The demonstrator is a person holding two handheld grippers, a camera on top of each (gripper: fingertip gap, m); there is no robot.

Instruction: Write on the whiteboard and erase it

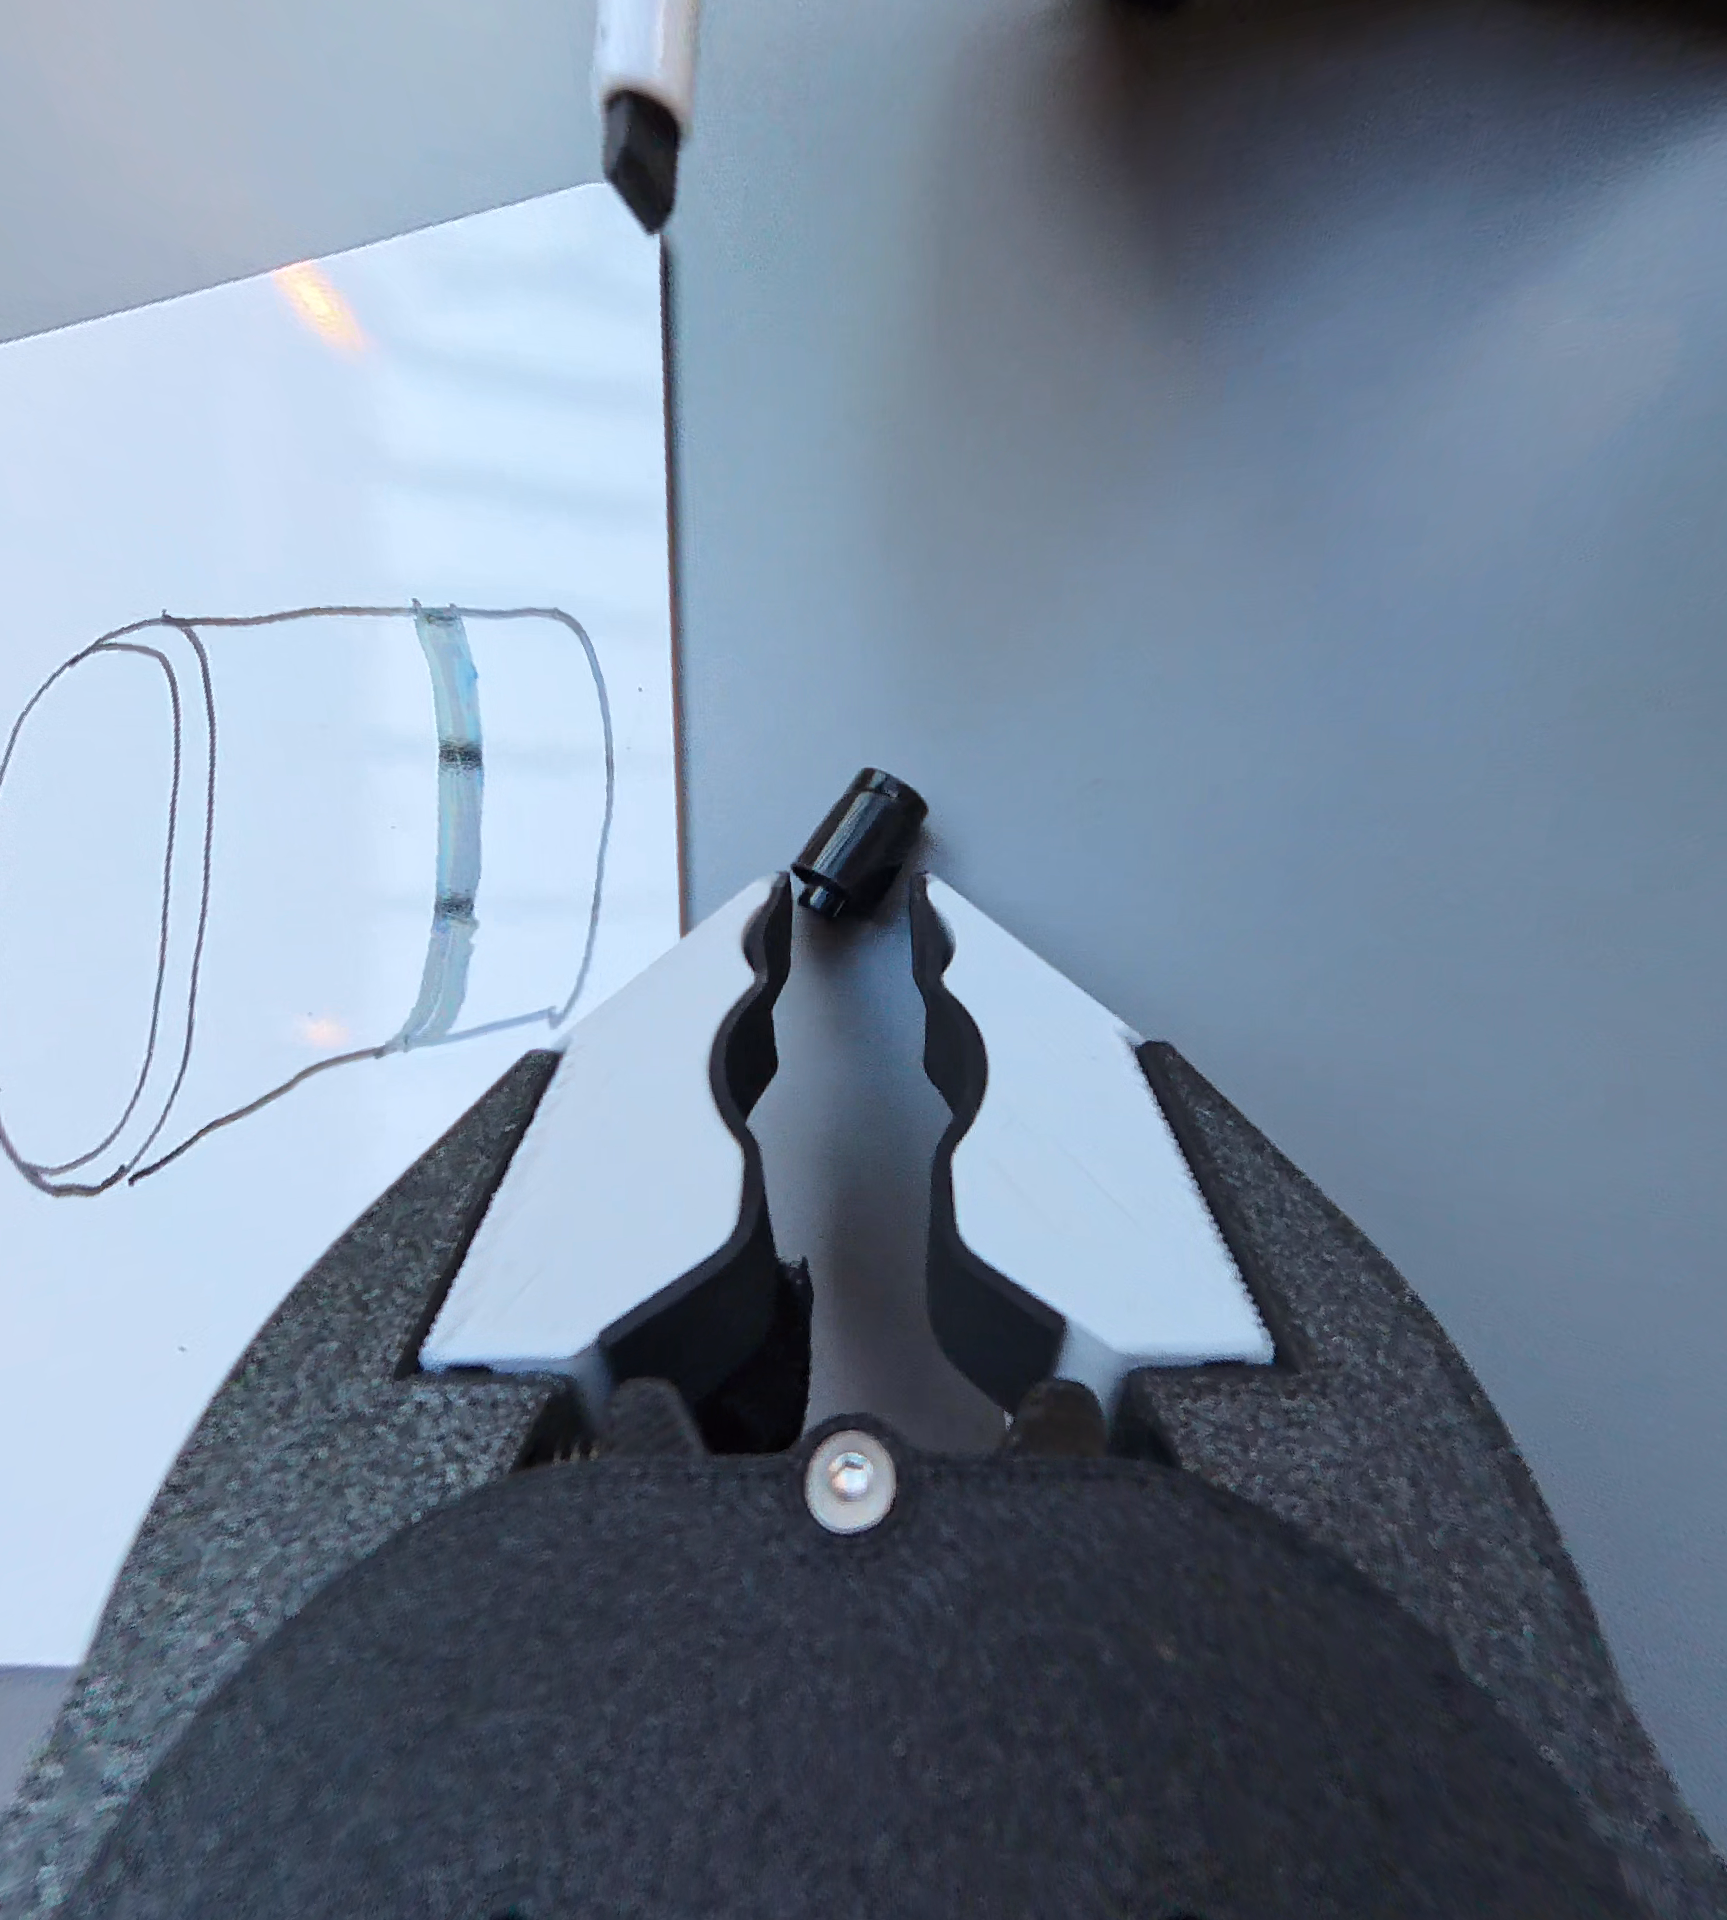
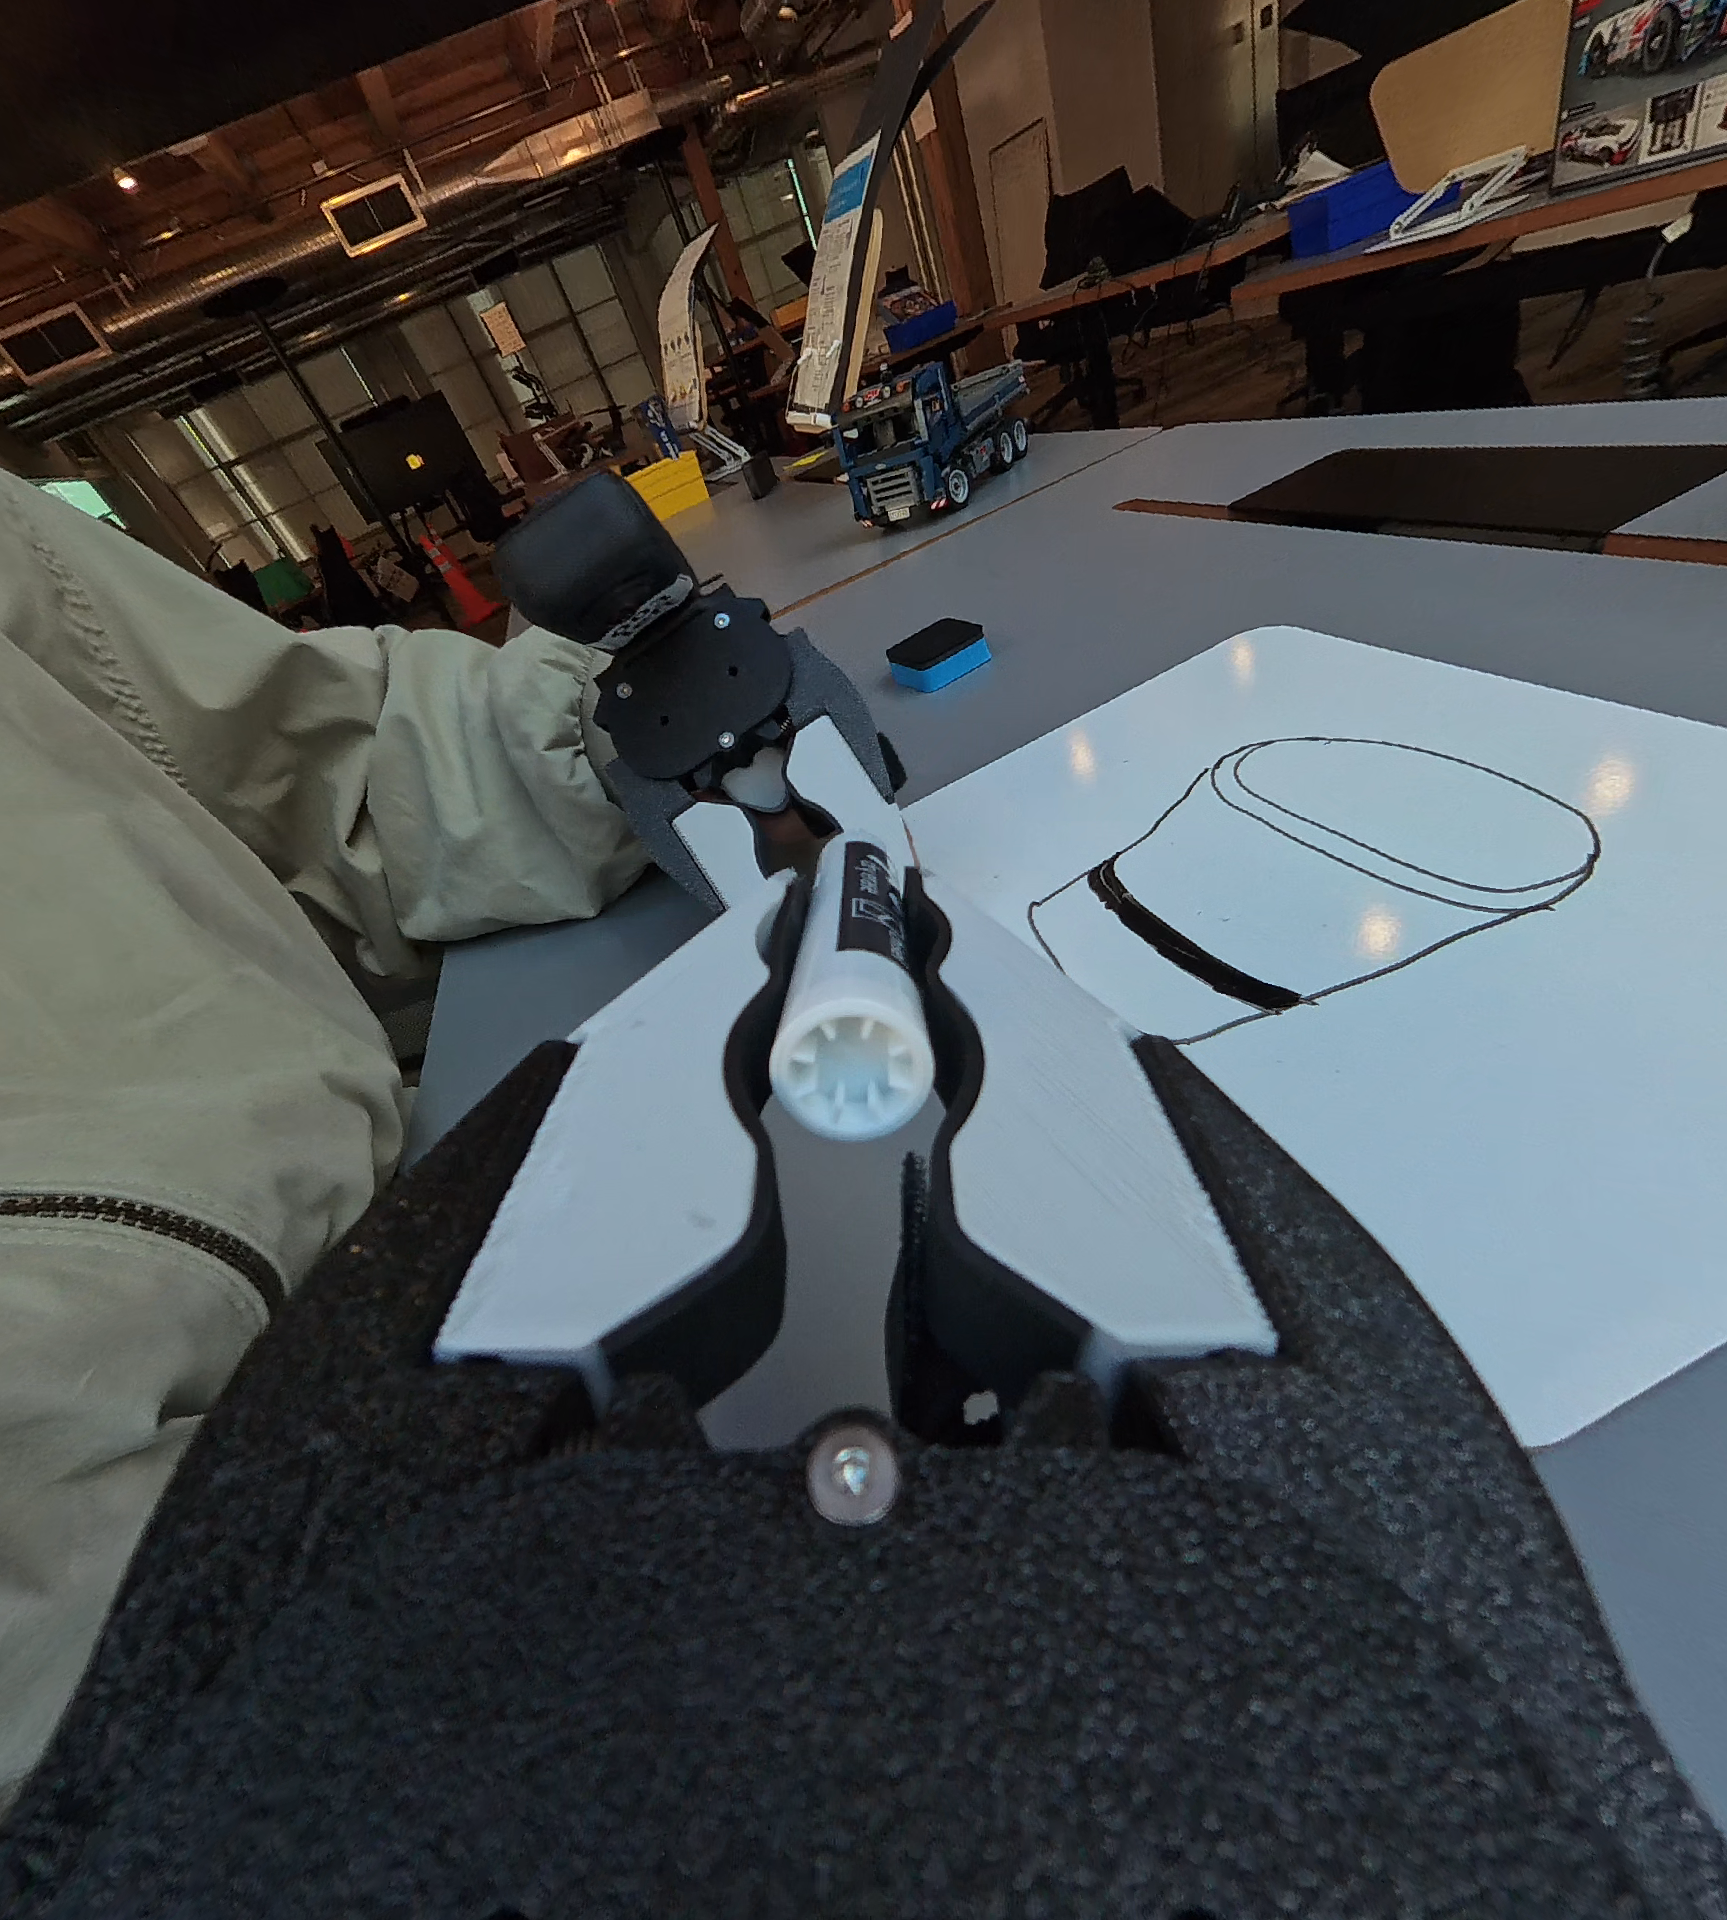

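My left gripper (image 1: pixel 848 894) is open low over the grey table (image 1: pixel 1254 623). A small black marker cap (image 1: pixel 861 840) lies on the table between and just past its fingertips, tilted to the right. My right gripper (image 2: pixel 854 883) is shut on a white marker (image 2: pixel 846 997), whose back end faces the camera. The marker's bare black tip (image 1: pixel 643 166) shows at the top of the left wrist view, by the whiteboard's corner. The whiteboard (image 1: pixel 267 468) bears a drawn cup outline (image 1: pixel 298 883) and also shows in the right wrist view (image 2: pixel 1461 1091).
A blue and black eraser (image 2: pixel 939 655) lies on the table beyond the whiteboard. A toy truck (image 2: pixel 926 447) stands farther back, and a dark mat (image 2: pixel 1482 483) lies at the far right. A person's beige sleeve (image 2: pixel 163 831) fills the left side, behind the left gripper's body (image 2: pixel 693 686).
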